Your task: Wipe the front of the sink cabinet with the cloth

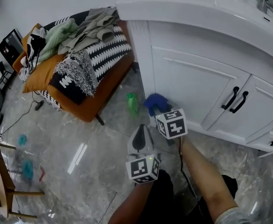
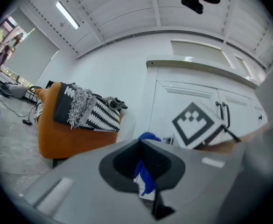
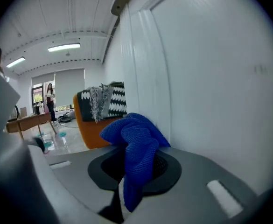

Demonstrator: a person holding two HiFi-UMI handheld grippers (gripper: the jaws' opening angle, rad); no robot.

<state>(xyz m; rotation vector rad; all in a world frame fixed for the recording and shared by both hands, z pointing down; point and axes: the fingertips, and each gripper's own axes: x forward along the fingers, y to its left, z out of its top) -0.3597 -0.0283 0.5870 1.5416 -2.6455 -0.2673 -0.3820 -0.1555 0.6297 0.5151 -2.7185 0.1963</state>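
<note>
Right claw (image 3: 135,160): clamped on blue cloth (image 3: 132,136), wad bulging above the tips, tail hanging through below. Cloth low down, just beside the left end of the sink cabinet (image 1: 197,80) front, near the floor (image 1: 80,143). Contact with the panel not confirmable. Left claw (image 2: 141,146): tips together, gripping nothing, parked close beside the right one. Blue in its slit probably that same cloth beyond. Looks like the very start of wiping, with the whole front to cover.

Risks from here:
- Small bunched wad, so likely paint scrape from hard claw tips if pressed flat-on.
- Possible tug-out of cloth from the pinch under drag on the panel.
- Black door handles (image 1: 235,99) further right: snag point for the loose tail.
- Left claw this close: bump risk on a sideways stroke.
- Green item (image 1: 132,102) on floor nearby, easy to knock.
</note>
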